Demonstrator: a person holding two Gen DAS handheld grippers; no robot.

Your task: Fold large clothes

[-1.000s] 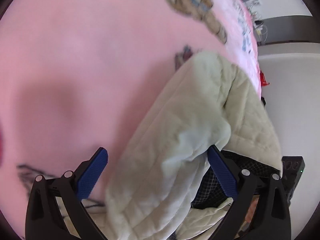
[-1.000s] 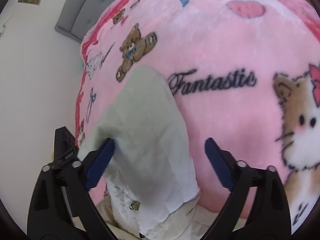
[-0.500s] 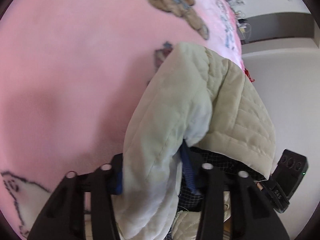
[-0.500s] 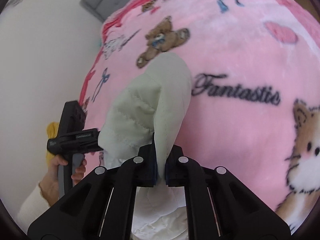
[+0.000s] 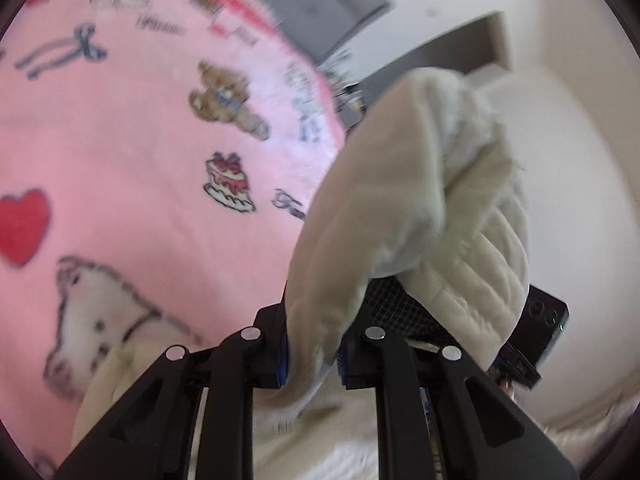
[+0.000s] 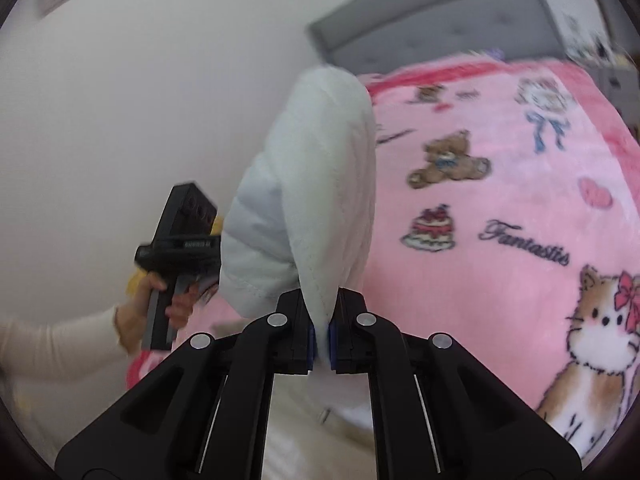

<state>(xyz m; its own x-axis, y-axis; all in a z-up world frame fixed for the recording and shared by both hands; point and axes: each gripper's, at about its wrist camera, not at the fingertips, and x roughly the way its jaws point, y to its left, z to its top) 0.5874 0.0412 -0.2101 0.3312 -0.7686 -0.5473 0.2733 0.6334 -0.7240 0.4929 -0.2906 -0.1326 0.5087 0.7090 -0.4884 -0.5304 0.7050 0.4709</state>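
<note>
A cream quilted jacket (image 5: 400,200) with a dark checked lining hangs lifted above the pink blanket (image 5: 140,160). My left gripper (image 5: 310,354) is closing tight on a thick fold of it, and the blue pads press the fabric. In the right wrist view the jacket (image 6: 320,180) rises as a pale bunch from my right gripper (image 6: 321,338), which is shut on a thin edge of it. A hand (image 6: 160,300) in a cream sleeve holds the left gripper's black body (image 6: 180,244) just left of the bunch. The rest of the jacket sags out of view below both grippers.
The pink blanket (image 6: 500,280), printed with bears, cakes and a cat, covers the bed. A grey padded headboard (image 6: 440,20) stands at the far end. A white wall (image 6: 140,100) runs along the bed's left side. Dark furniture (image 5: 440,48) stands beyond the bed.
Both grippers went from wide open around the jacket to shut on its fabric. Both then rose and tipped up, lifting the jacket off the blanket, so wall and headboard now show.
</note>
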